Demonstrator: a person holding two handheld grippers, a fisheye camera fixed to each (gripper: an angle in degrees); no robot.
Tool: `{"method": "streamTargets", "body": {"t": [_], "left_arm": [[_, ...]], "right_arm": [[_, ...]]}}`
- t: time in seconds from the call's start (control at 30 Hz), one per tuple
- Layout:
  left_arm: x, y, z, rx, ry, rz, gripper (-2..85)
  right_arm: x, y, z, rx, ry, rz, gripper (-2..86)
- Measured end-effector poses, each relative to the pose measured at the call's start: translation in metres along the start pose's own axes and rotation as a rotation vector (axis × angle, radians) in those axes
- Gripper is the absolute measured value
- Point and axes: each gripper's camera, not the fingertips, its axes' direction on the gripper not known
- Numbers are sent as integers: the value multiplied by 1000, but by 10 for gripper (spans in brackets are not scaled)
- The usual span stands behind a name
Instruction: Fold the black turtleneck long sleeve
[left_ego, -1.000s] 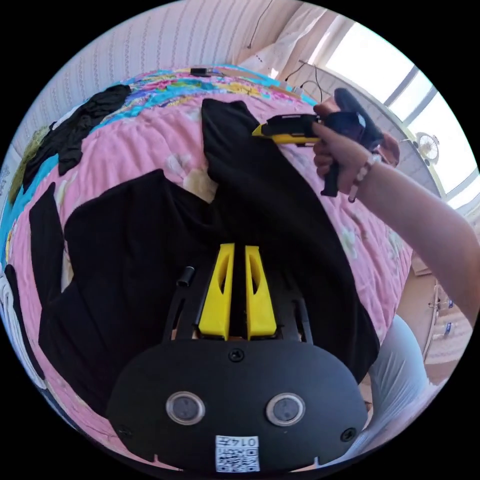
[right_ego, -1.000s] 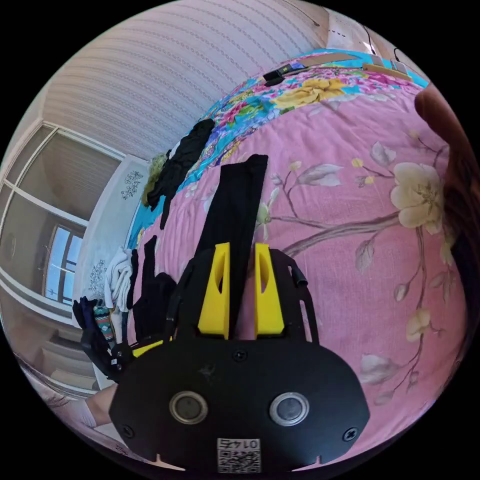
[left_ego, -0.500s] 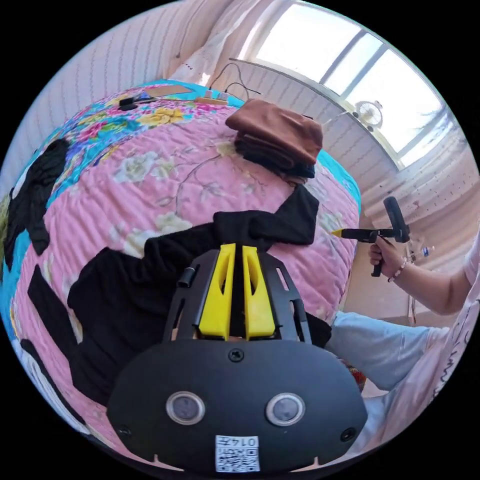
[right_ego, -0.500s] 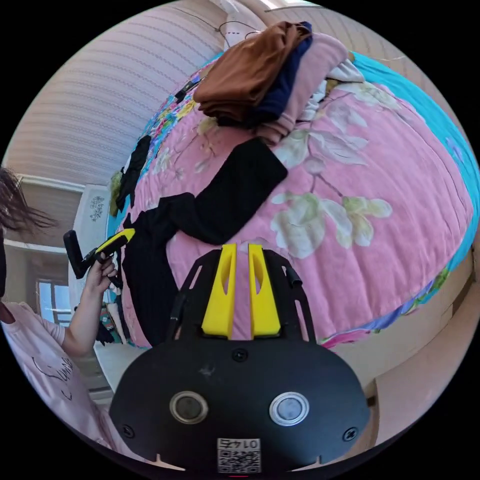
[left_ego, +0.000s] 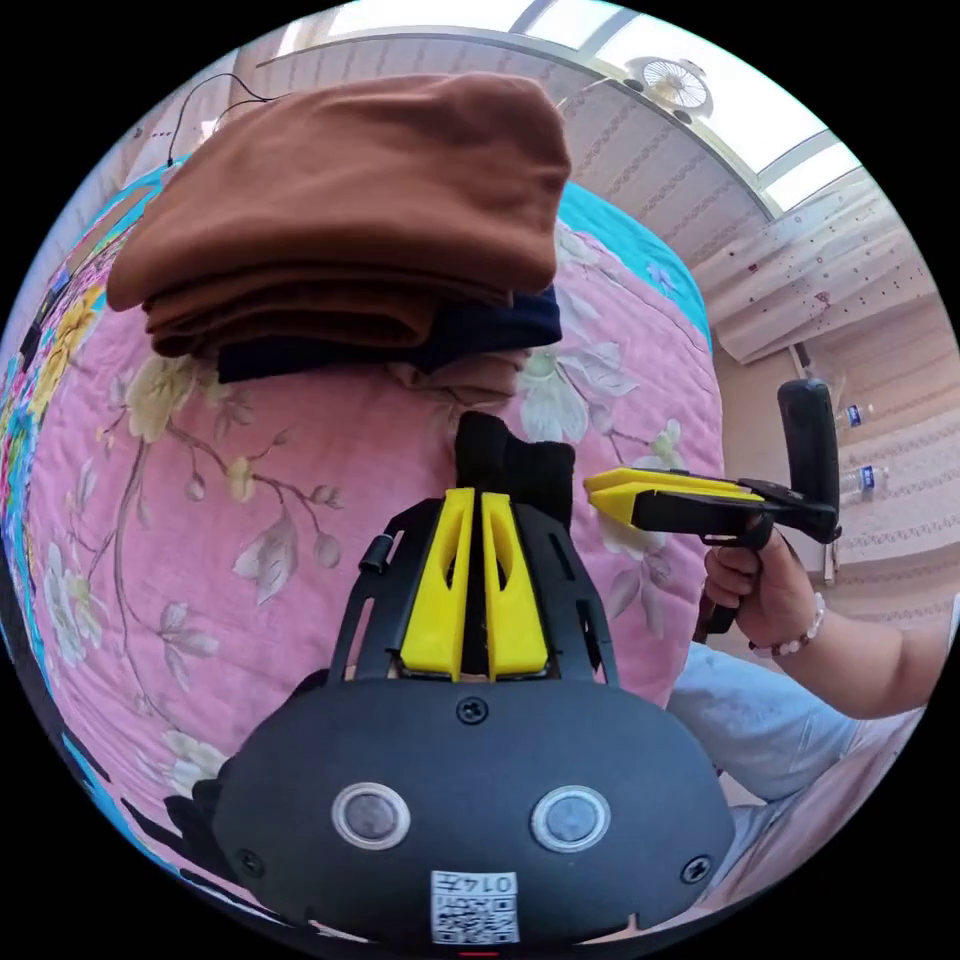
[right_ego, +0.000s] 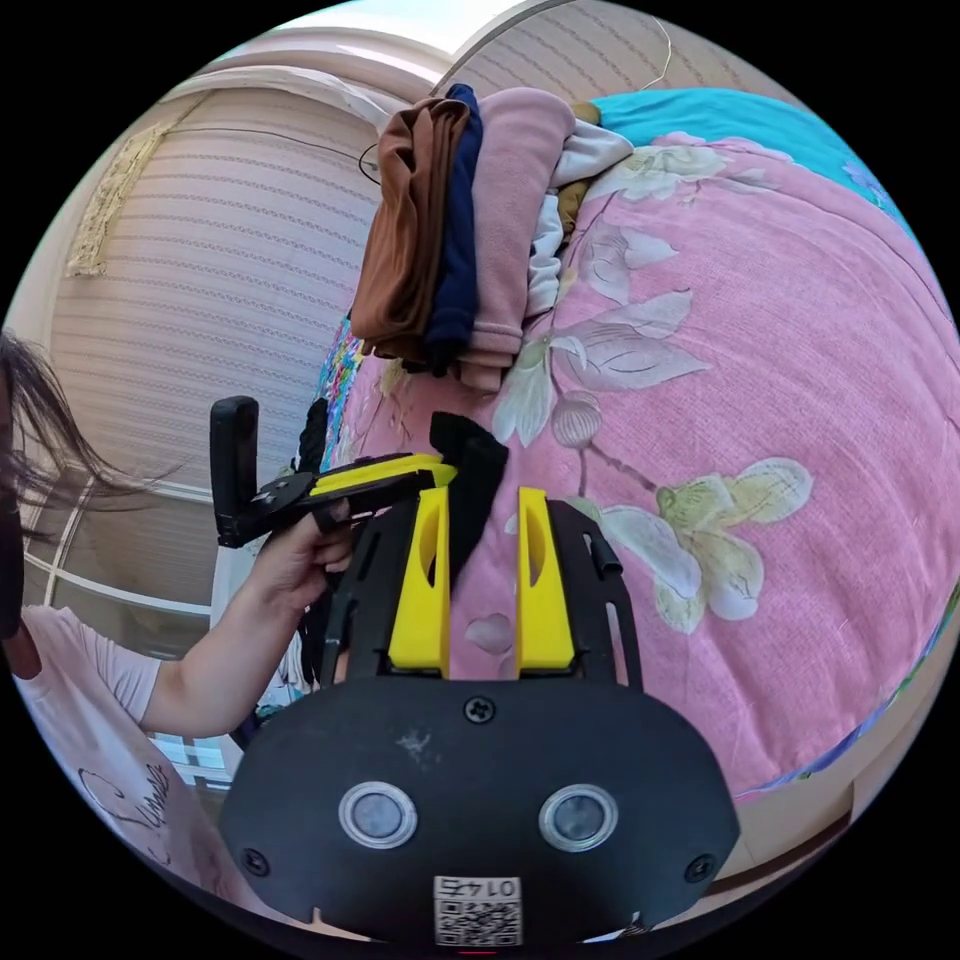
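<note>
- Left claw (left_ego: 474, 495) pinches the black turtleneck (left_ego: 515, 468), its strip running straight ahead toward the folded stack (left_ego: 350, 210).
- Right claw (right_ego: 478, 495) gapes, empty, over the bed (right_ego: 780, 380).

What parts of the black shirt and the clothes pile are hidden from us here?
- Black turtleneck long sleeve: left gripper view, mostly behind the left gripper.
- Same garment: right gripper view, partly behind the right gripper.
- Folded clothes pile with brown top layer: left gripper view, lower layers covered.
- Person's hand: arm cut by the edge.
</note>
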Motion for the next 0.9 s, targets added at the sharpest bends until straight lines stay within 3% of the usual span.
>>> {"method": "streamTargets", "body": {"t": [0.37, 0.47, 0.63, 0.73, 0.9], "left_arm": [[-17, -9, 39, 74, 78, -92, -8], [-4, -20, 31, 106, 128, -44, -7], [34, -47, 19, 168, 233, 83, -4], [67, -63, 37, 138, 345, 172, 4], [95, -74, 66, 33, 297, 201, 52]], "right_arm": [[24, -14, 15, -1, -165, -40, 100], [20, -23, 15, -52, -152, -53, 49], [47, 15, -56, 95, -205, 49, 17], [59, 49, -104, 153, -165, 95, 13], [87, 76, -123, 112, -25, 234, 16]]}}
